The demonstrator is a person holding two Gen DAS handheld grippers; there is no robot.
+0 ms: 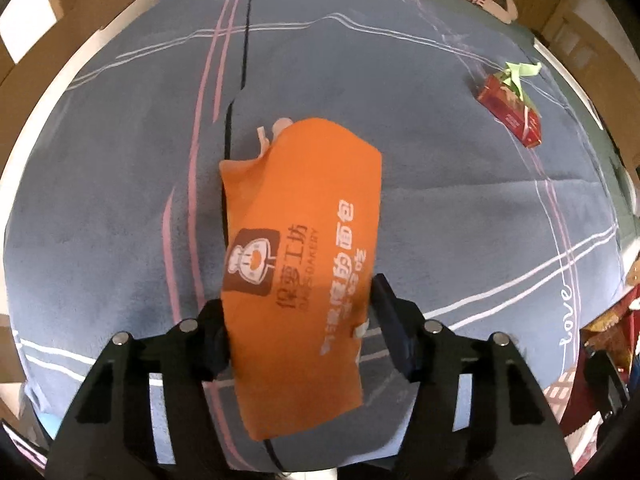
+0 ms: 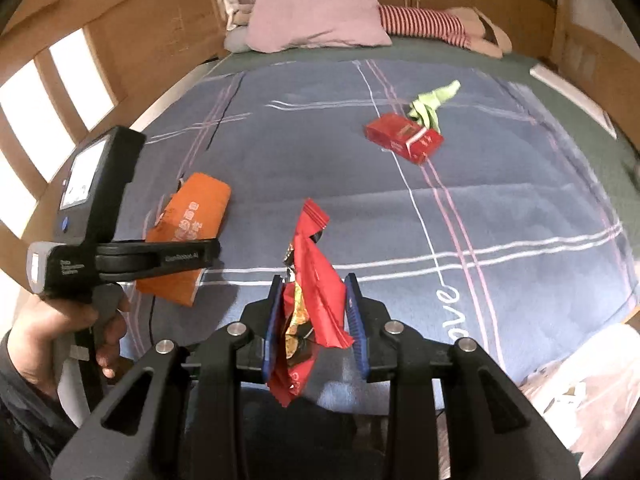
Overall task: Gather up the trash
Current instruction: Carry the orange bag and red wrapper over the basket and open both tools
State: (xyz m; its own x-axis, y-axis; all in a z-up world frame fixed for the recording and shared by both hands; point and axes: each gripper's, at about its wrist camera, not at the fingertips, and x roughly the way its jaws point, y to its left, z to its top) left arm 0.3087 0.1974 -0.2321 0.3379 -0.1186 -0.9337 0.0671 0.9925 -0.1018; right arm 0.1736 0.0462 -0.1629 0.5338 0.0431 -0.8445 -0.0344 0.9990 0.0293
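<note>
Two wrappers — one per hand-held gripper: orange bag (image 1: 300,248) between the left's (image 1: 298,332) fingers, red wrapper (image 2: 310,304) in the right's (image 2: 314,320).

In the right wrist view the left gripper's arm covers the middle of the orange bakery bag (image 2: 188,216). The crumpled red wrapper (image 2: 316,276) hides its own print. The green scrap (image 2: 434,100) behind the red box (image 2: 404,140) is too small to identify.

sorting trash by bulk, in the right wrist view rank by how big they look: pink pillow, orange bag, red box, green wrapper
1. pink pillow, though farthest away
2. orange bag, nearer and partly hidden by the left gripper
3. red box
4. green wrapper
</note>
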